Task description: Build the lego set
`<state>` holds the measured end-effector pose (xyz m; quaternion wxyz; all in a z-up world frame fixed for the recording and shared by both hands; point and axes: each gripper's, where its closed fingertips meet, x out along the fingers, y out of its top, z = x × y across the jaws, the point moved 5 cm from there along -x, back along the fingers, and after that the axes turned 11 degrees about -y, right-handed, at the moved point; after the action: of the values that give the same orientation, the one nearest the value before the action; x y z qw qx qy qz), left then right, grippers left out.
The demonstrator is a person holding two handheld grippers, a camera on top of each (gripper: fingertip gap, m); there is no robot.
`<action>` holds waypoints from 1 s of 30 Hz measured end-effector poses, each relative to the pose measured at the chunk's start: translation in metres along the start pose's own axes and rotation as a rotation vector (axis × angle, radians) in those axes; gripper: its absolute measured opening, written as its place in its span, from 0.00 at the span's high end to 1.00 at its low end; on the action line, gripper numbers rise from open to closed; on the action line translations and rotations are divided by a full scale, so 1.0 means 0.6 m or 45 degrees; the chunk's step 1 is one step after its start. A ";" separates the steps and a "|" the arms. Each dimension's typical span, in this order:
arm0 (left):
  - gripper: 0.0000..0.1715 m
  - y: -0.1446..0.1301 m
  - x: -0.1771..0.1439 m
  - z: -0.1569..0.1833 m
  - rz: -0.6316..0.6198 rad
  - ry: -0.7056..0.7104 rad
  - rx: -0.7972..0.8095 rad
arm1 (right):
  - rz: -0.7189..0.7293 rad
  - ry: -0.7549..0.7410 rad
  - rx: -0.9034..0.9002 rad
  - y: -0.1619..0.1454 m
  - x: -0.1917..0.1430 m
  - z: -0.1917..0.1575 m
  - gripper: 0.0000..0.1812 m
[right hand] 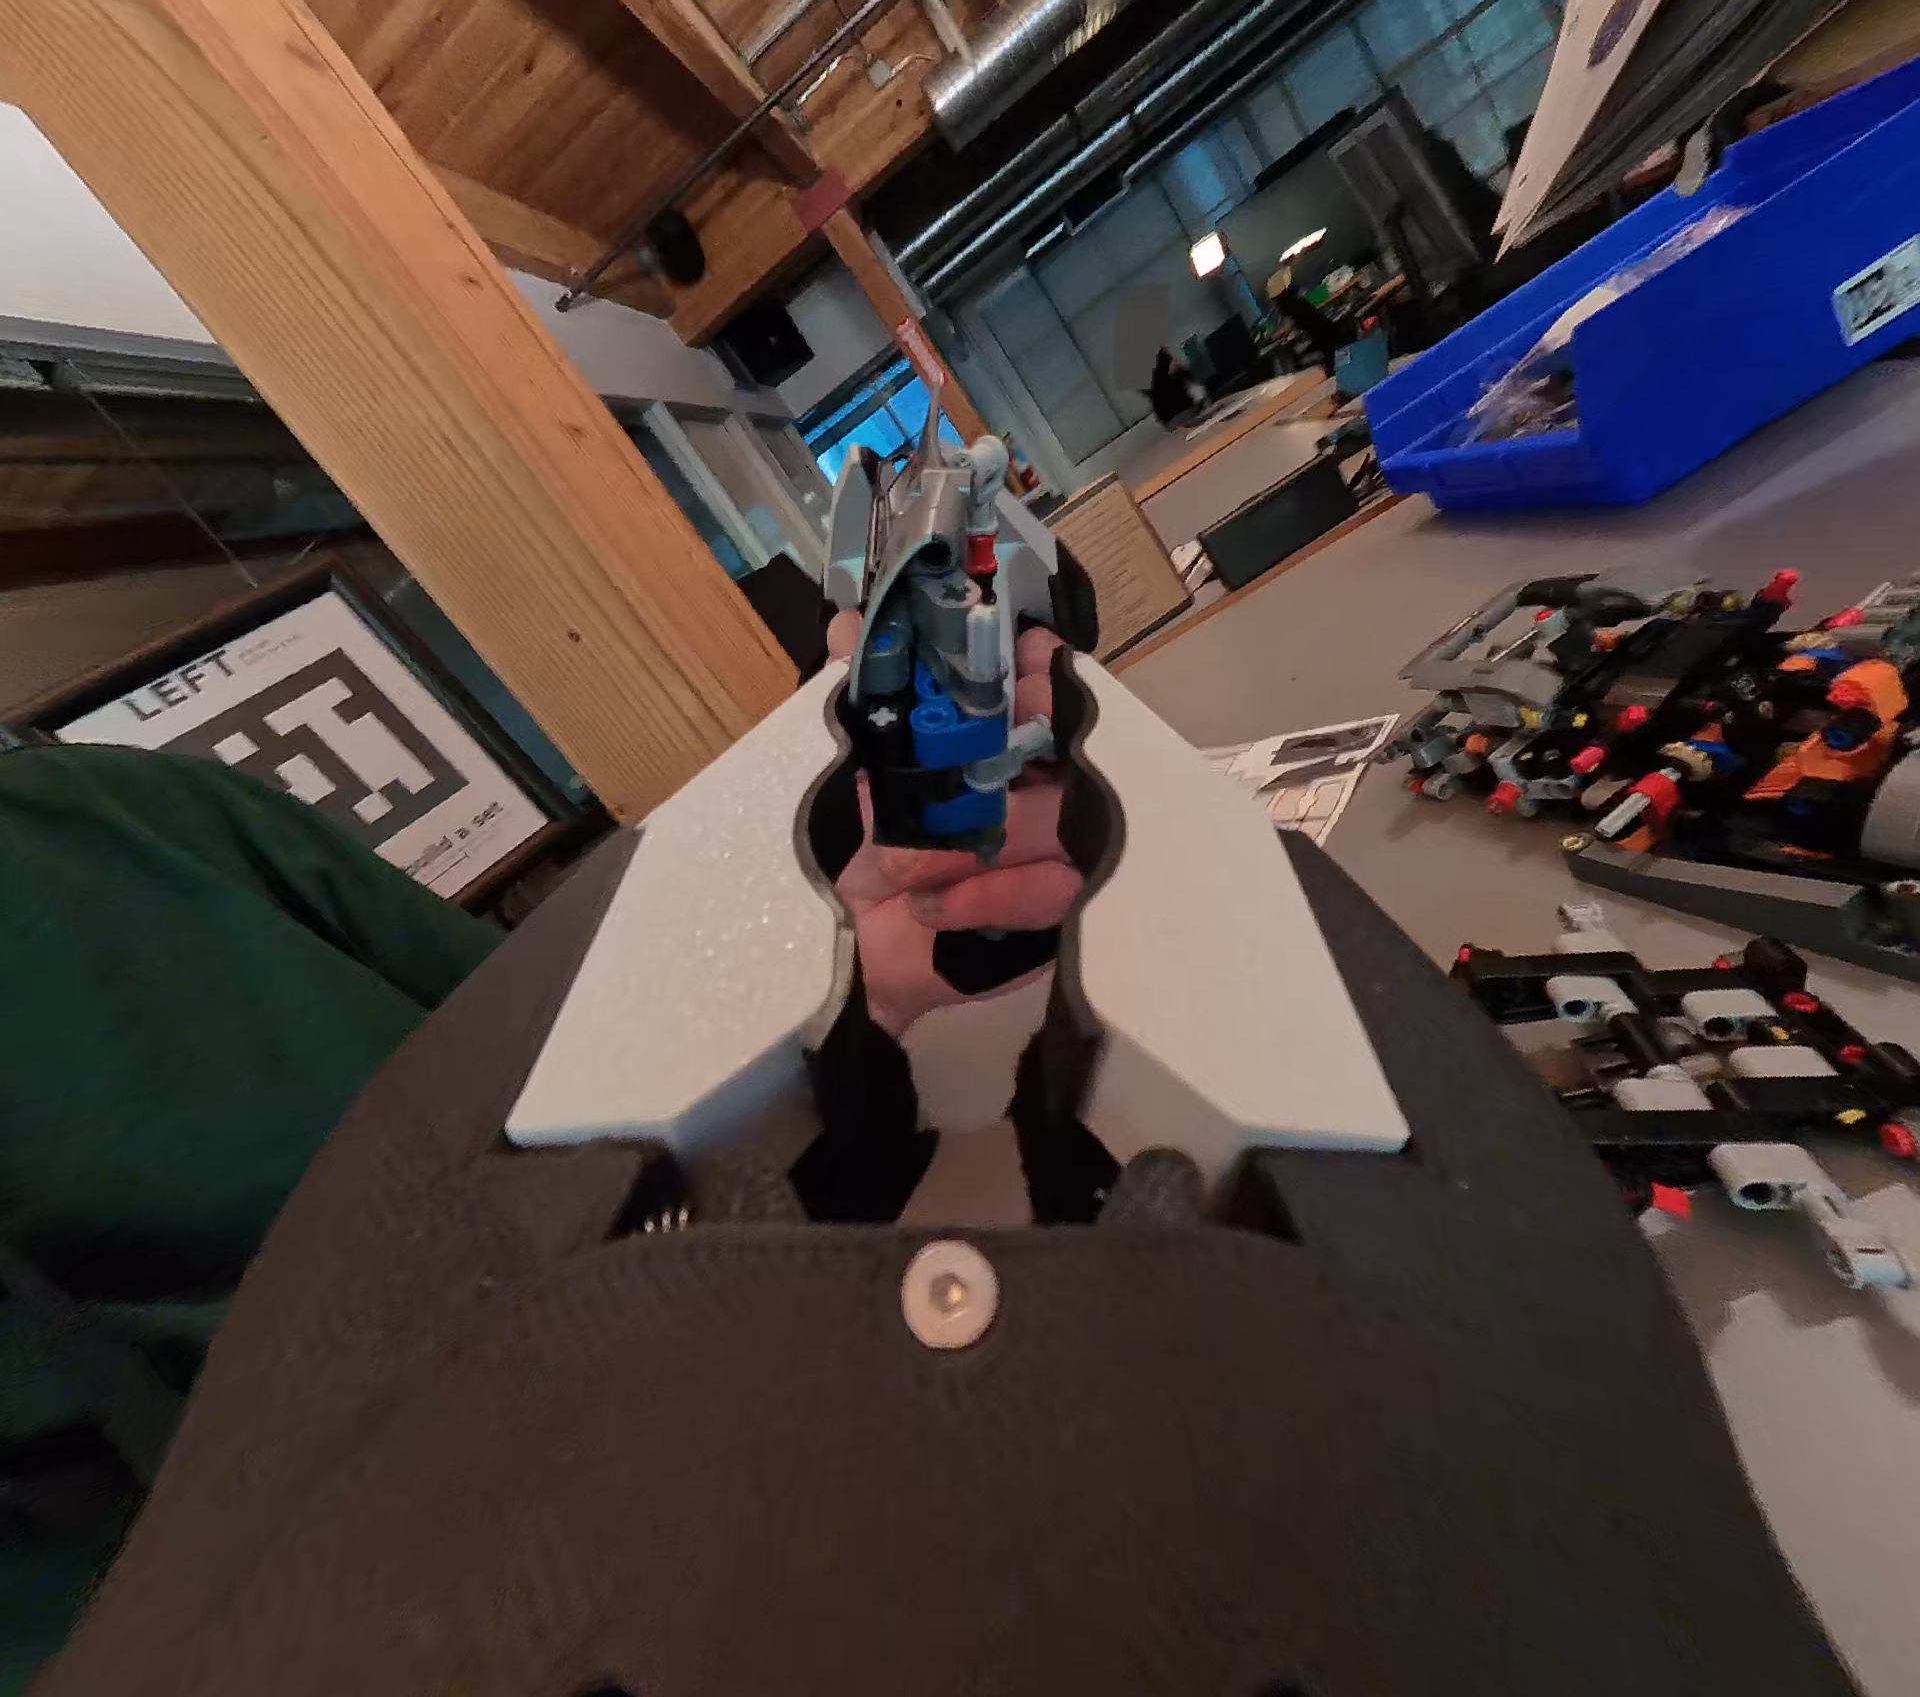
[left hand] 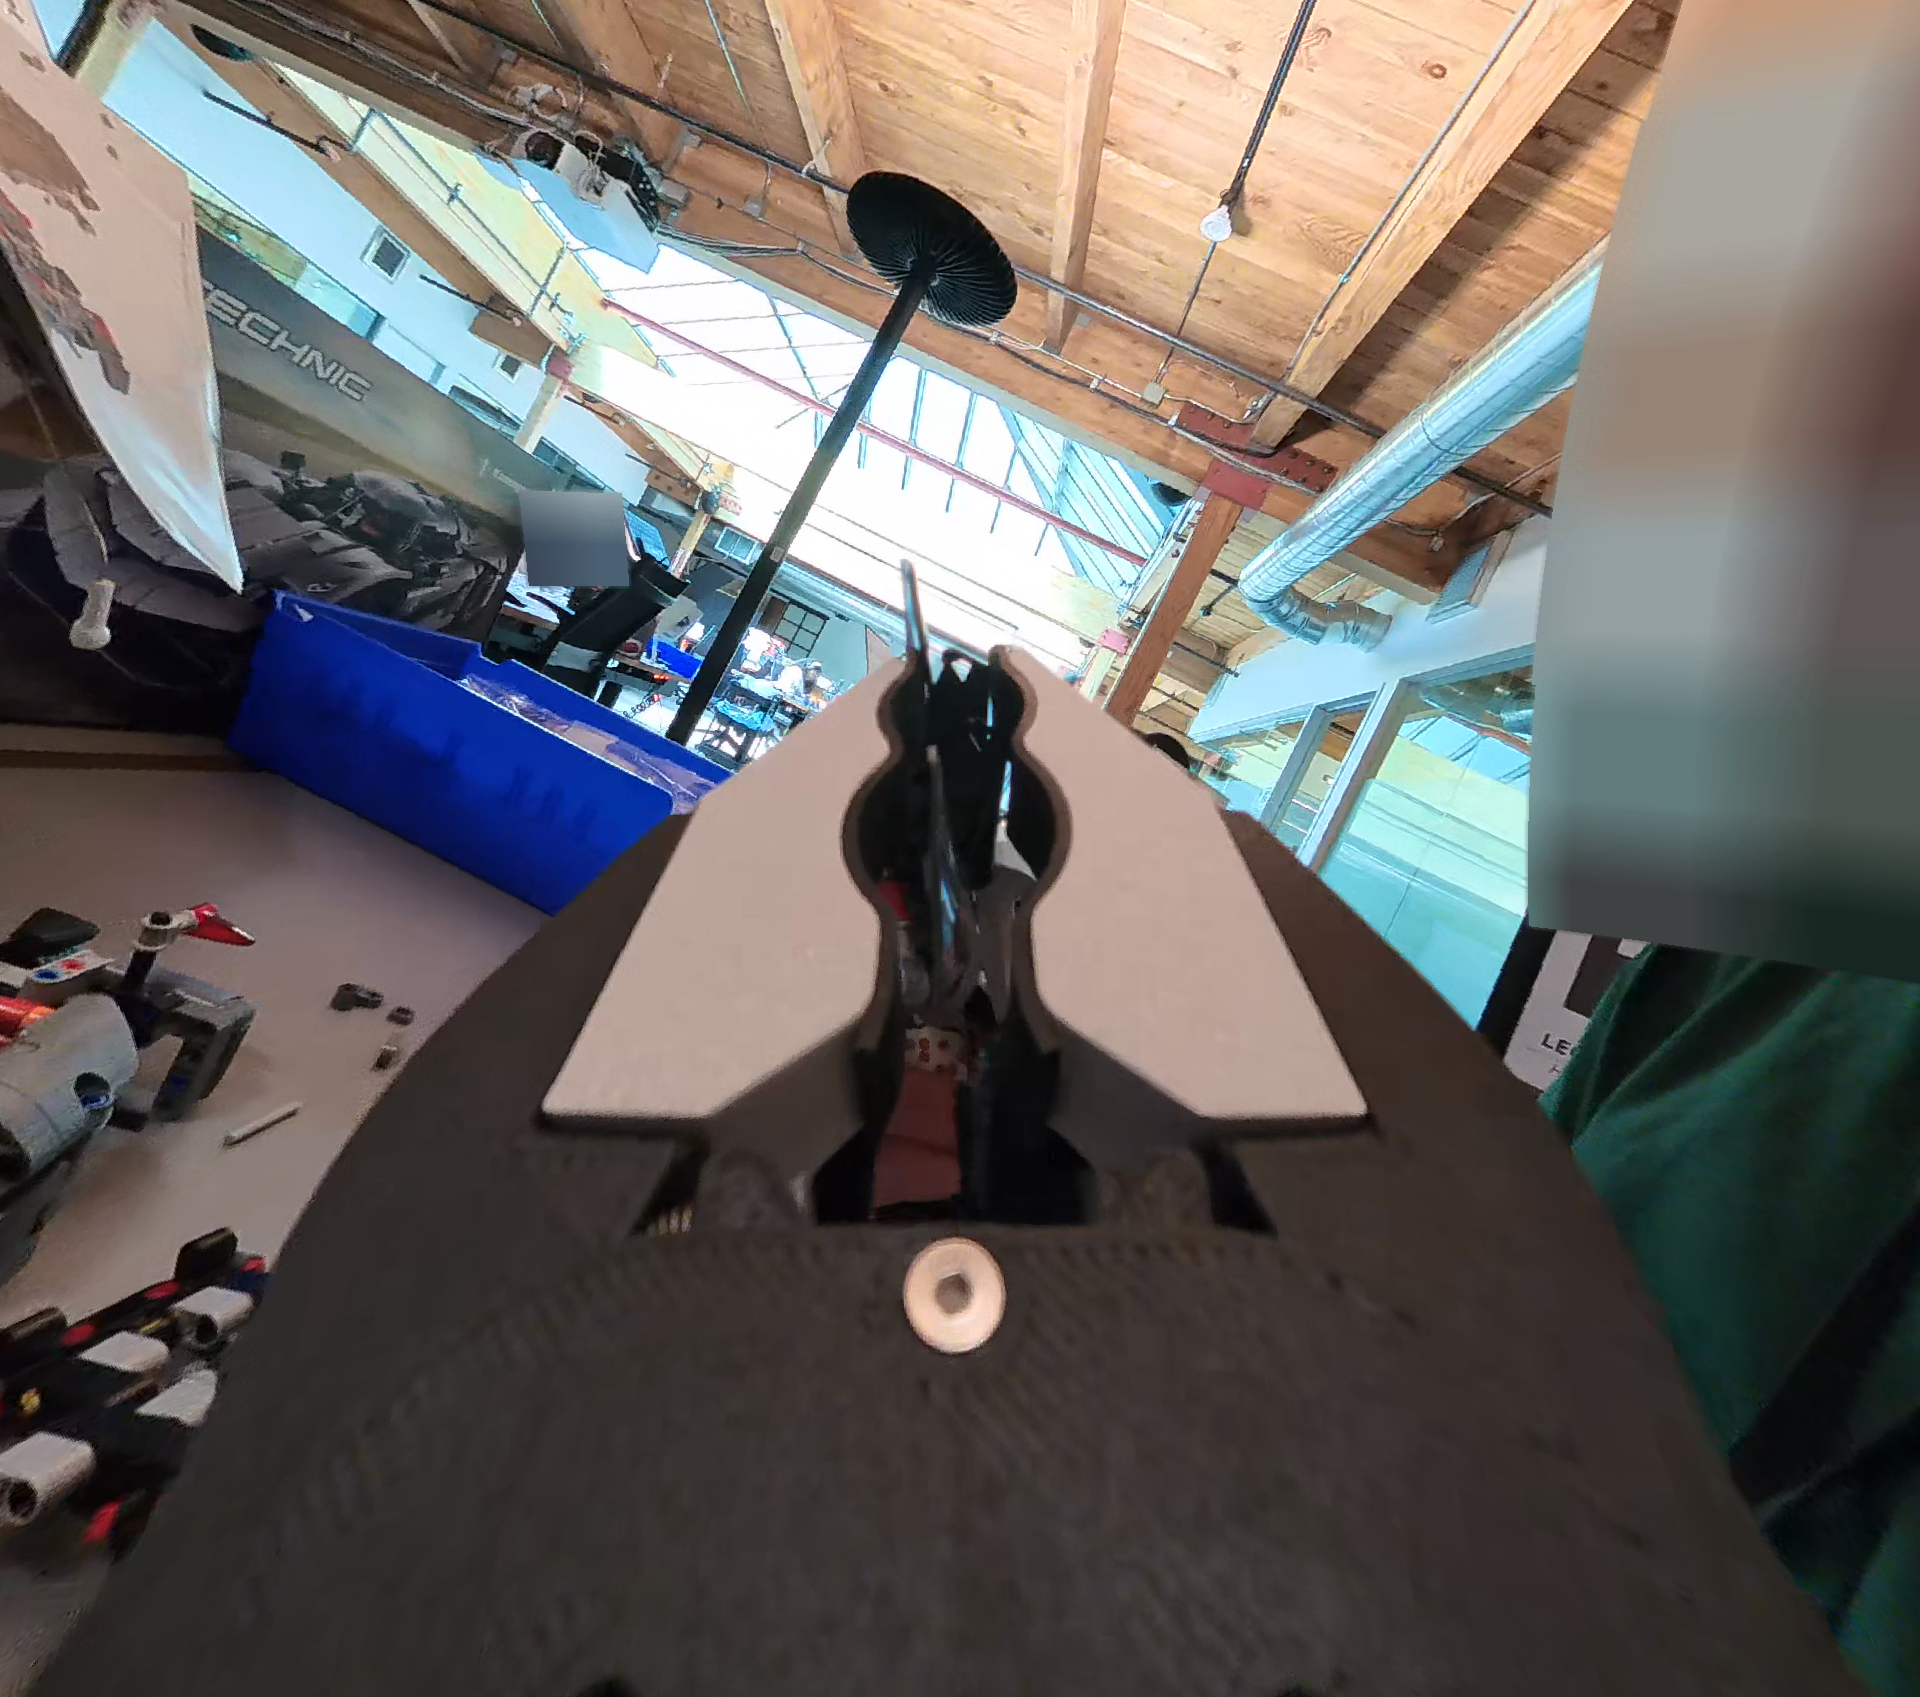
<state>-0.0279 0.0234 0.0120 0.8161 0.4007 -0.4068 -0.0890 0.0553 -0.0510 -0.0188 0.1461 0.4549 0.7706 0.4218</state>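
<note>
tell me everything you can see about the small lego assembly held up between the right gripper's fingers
The small lego assembly is a narrow, roughly upright stack of plastic pieces: blue and black blocks low down, grey curved panels and pins above, a small red connector near the top, and a thin grey spike pointing up. It is lifted off the table, in front of a wooden beam. The right gripper has its white fingers closed against its lower part. A hand shows behind it.

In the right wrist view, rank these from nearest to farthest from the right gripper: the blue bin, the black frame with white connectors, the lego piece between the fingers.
1. Lego piece: in the right gripper, centre.
2. Black frame: on the table, lower right.
3. Blue bin: far back, upper right.
</note>
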 end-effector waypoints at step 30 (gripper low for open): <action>1.00 0.011 -0.002 0.014 -0.194 0.040 0.229 | -0.077 -0.156 -0.336 0.003 -0.013 -0.026 0.90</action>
<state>-0.0361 0.0235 0.0190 0.7741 0.5035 -0.3684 -0.1077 0.0509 -0.0650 -0.0094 0.2640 0.4331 0.7116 0.4862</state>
